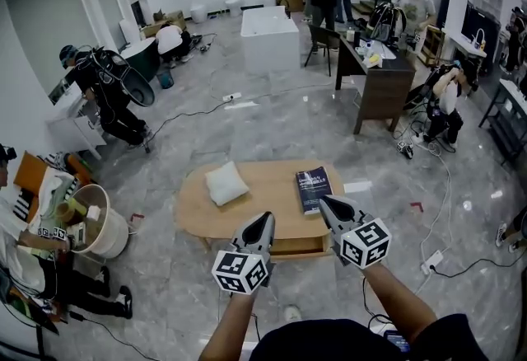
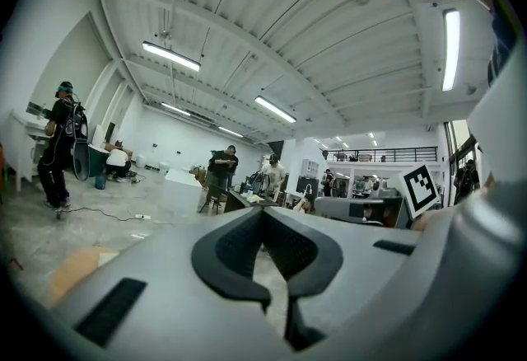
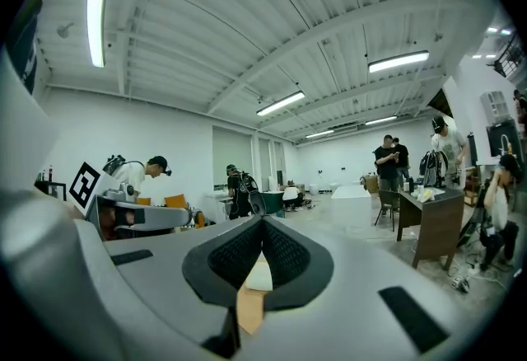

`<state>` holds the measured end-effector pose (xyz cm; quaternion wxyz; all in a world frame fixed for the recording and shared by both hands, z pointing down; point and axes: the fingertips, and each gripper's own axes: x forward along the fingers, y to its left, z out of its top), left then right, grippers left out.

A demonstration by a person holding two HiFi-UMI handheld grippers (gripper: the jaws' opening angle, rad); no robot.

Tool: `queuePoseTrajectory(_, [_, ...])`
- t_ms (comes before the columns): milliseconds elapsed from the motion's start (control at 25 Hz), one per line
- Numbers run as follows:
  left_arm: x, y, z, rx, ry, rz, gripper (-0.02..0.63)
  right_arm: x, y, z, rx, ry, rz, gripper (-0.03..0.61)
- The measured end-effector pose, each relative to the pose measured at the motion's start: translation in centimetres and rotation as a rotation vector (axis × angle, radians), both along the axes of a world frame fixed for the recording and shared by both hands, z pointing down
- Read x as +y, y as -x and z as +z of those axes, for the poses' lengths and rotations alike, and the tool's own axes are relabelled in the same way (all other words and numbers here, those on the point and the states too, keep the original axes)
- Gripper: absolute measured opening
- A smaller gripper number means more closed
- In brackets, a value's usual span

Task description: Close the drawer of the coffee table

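I hold my left gripper (image 1: 265, 219) and right gripper (image 1: 325, 201) above the near edge of the coffee table (image 1: 268, 186), each with jaws together and empty. The drawer (image 1: 296, 247) sticks out slightly between them. Floor (image 1: 173, 285) surrounds the table.

Seen from the head camera, two bare forearms reach up from the bottom edge: the left forearm (image 1: 231, 325) from about 6 o'clock and the right forearm (image 1: 403, 299) from about 5 o'clock, each hand hidden behind its gripper's marker cube. The left gripper (image 1: 265, 218) slants toward 1 o'clock and the right gripper (image 1: 324, 200) toward 11 o'clock, so the two tips lean toward each other, near but apart. On both the left gripper (image 2: 263, 212) and the right gripper (image 3: 263, 221), the jaws meet at their tips with nothing clamped between them.
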<state>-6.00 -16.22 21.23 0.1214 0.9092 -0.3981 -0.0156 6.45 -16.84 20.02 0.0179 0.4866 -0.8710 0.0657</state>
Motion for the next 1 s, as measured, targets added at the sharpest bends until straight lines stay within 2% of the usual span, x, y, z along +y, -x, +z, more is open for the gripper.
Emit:
queuePoseTrajectory(280, [-2.3,0.9,0.6,0.015,0.008,0.018,0.001,-2.4,1.1,1.0,0.016,0.020,0.015,0.014])
queuePoseTrajectory(560, [-3.5,0.1,1.0,0.072,0.049,0.055,0.000,-3.9,1.3,2.3,0.011,0.050,0.035,0.014])
queuePoseTrajectory(1000, [-4.3,-0.9,4.3,0.033,0.103,0.043,0.000,-5.3,-0.2,4.6,-0.015,0.082,0.044,0.014])
